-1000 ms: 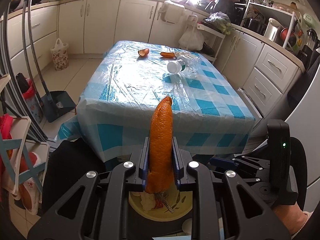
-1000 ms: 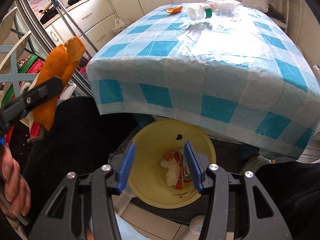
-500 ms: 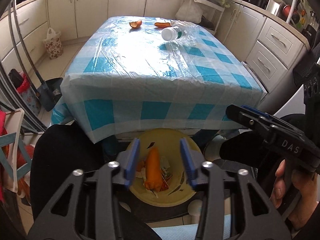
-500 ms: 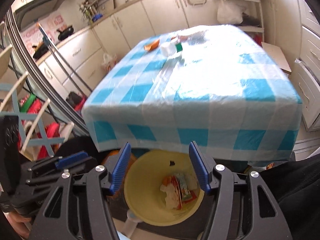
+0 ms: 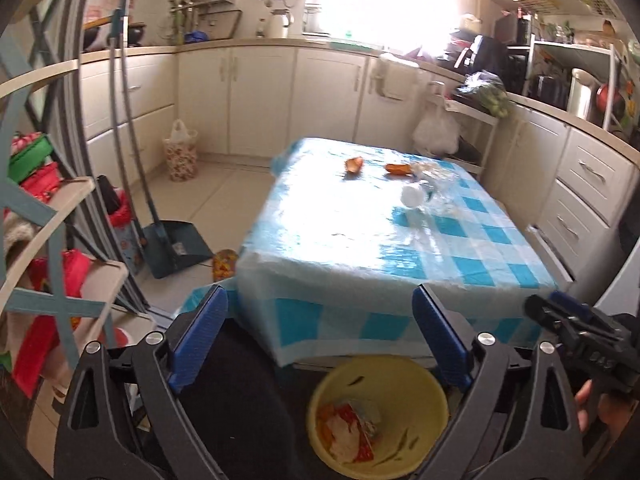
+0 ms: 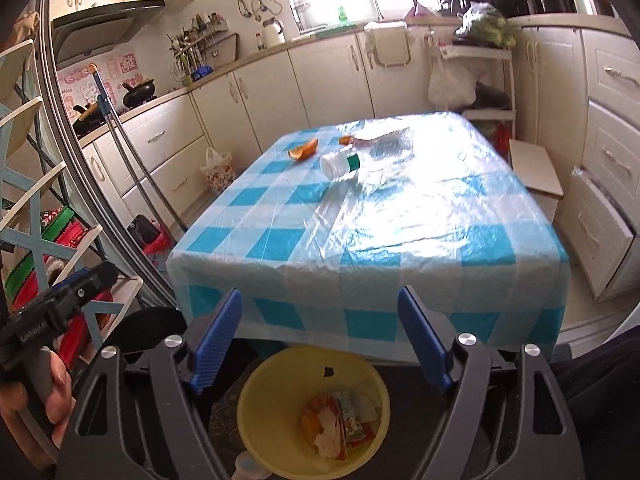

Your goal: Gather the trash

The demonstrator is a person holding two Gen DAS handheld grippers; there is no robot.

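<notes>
Two grippers, both empty, hang over a yellow bowl (image 6: 256,408) on the floor just short of the table's near edge. The left gripper (image 5: 320,340) held a long orange peel upright a sec ago; that peel now lies in the bowl w/ the wrapper and paper scraps (image 6: 340,420), so one more piece of trash is collected. Its jaws are opening wide, nothing between them. The right gripper (image 6: 320,338) is opening too, nothing between its blue pads, and its view has tilted up from the bowl toward the tabletop.

Beyond, the checked tablecloth (image 6: 400,224) is bare across its near half. At the far end lie the leftovers: a clear plastic bottle (image 6: 380,146) on its side, white cap toward the camera, and two orange peel pieces, one (image 6: 303,149) just left of the cap, another (image 5: 398,168) beside the bottle's far end.

Judgement: three items approx. remain, all well apart from the bowl; both tools look ready for the next reach.
</notes>
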